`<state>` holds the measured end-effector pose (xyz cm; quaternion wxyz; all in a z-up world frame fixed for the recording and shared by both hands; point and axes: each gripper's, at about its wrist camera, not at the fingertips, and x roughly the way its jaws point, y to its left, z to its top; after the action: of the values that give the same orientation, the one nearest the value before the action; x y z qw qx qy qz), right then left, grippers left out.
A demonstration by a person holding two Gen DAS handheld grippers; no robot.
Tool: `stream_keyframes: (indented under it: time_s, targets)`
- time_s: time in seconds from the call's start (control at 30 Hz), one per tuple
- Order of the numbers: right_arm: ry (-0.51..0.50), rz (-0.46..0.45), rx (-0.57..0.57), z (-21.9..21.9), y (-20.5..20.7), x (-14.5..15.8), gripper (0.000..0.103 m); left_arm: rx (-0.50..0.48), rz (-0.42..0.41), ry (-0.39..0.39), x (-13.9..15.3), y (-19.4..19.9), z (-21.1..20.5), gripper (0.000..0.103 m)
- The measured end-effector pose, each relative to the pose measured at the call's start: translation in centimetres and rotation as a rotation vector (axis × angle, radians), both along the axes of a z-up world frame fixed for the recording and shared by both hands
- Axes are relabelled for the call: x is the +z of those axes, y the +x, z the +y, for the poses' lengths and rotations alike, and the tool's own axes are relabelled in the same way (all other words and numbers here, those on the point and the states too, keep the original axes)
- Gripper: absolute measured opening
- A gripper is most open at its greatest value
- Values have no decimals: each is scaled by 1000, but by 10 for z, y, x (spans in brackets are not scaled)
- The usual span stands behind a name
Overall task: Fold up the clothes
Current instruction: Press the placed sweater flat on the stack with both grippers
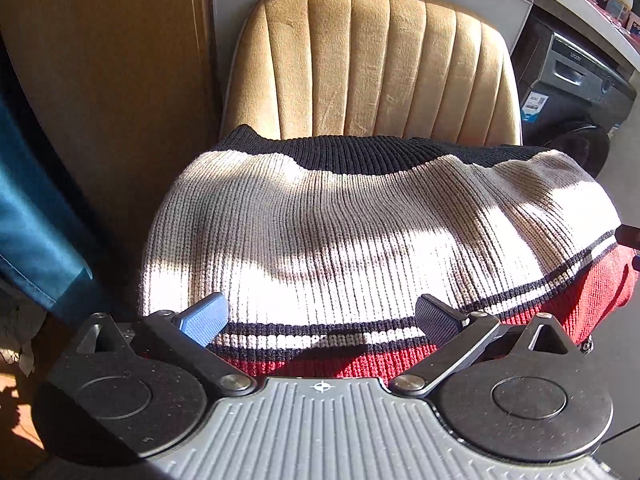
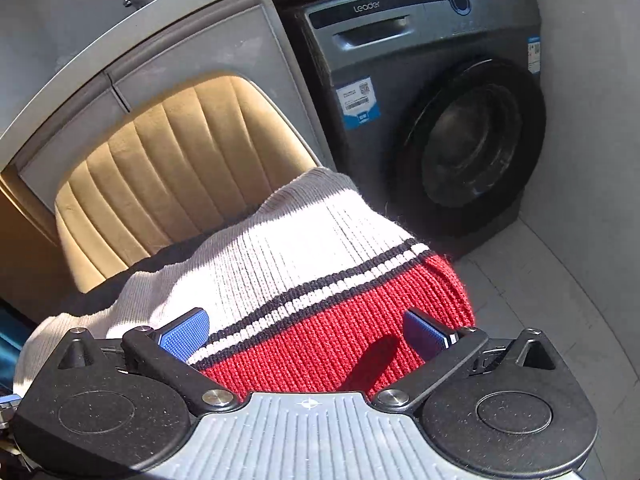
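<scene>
**Folded Knit on Chair Seat, Both Grippers Released**

Ribbed grey housing is being shown nearest each lens, with black finger arms spreading ahead of it.

Item 1: left gripper (image 1: 322, 314). Jaws are being held spread wide, nothing clamped; whether the pads are brushing the knit below cannot be told.

Item 2: right gripper (image 2: 306, 334). Jaws are likewise being held wide and empty, a blue pad sitting to either side over the red band.

Item 3: sweater (image 1: 360, 232), ribbed knit in cream, black and red. It is being left folded just ahead of and beneath both sets of fingers, its black edge lying farthest from them against the backrest.

Item 4: chair (image 1: 372, 64), tan, channelled upholstery, standing directly beyond the garment.

Item 5: washing machine (image 2: 440, 120), grey, standing ahead and to the right of the right gripper.

Risks being noted, as judgement:
- The right-hand red end is being carried past the seat edge; the fold may be dragged off by its own weight.
- Loose ribbing may be snagged by a textured pad during withdrawal, pulling the fold open.
- Hard sunlight and shadow are masking creases, so unevenness may be missed.
</scene>
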<state>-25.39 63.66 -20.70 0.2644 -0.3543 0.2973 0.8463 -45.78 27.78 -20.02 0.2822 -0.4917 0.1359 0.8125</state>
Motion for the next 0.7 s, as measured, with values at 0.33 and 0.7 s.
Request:
stream_keyframes:
  time_s: [0.33, 0.7]
  targets:
    - [101, -172, 95, -9, -53, -45, 102, 103, -163, 48, -63, -23, -11, 103]
    - [97, -142, 74, -14, -47, -44, 102, 146, -110, 27, -58, -16, -3, 103]
